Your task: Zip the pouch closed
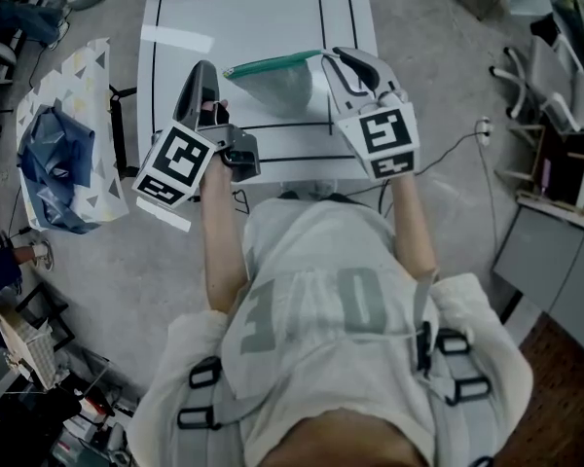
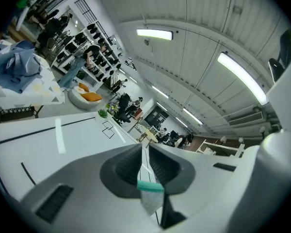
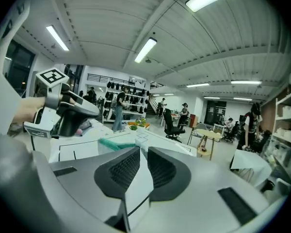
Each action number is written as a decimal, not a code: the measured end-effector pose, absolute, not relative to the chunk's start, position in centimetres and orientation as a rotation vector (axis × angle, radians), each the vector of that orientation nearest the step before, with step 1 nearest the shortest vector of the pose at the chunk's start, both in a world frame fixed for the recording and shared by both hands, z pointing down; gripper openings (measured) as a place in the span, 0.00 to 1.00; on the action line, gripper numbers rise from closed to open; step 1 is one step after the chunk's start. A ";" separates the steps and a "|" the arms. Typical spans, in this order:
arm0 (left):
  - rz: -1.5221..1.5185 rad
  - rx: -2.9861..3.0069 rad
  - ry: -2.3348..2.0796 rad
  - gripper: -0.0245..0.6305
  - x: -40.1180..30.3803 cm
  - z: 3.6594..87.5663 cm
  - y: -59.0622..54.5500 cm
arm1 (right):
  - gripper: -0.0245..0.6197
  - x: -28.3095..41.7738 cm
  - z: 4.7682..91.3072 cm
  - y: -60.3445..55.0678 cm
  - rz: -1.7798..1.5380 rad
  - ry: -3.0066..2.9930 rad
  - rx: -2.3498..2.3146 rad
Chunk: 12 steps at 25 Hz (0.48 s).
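We're looking down on the white desk (image 1: pixel 273 8) with its black lines. Over it, the left hand-held gripper (image 1: pixel 210 71) (image 2: pixel 144 152) has its jaws pressed together on one end of the pouch (image 1: pixel 284 88) (image 2: pixel 150 200). The right hand-held gripper (image 1: pixel 339 58) (image 3: pixel 143 152) is clamped on the other end (image 3: pixel 136 188). So the clear pouch hangs stretched between the two, and we can see its green zip strip (image 1: pixel 273 63) (image 2: pixel 150 187) (image 3: pixel 115 143) running along the top edge from one grip to the other.

White table (image 1: pixel 263 8), blue cloth (image 1: pixel 51 161)
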<state>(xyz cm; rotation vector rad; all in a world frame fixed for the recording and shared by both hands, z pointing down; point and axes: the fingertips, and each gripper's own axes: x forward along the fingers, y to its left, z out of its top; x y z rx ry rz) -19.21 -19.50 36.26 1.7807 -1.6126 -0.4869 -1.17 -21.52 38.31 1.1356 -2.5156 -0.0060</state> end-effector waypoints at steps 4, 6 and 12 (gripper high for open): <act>-0.455 1.860 -1.650 0.18 -18.9 35.0 -19.7 | 0.36 -0.6 38.9 -22.0 0.012 -2.483 1.205; -0.451 1.873 -1.659 0.18 -18.7 34.8 -19.8 | 0.36 -0.2 38.7 -22.4 0.001 -2.480 1.242; -0.431 1.871 -1.692 0.18 -18.7 35.0 -19.8 | 0.36 0.5 38.0 -22.7 -0.013 -2.478 1.278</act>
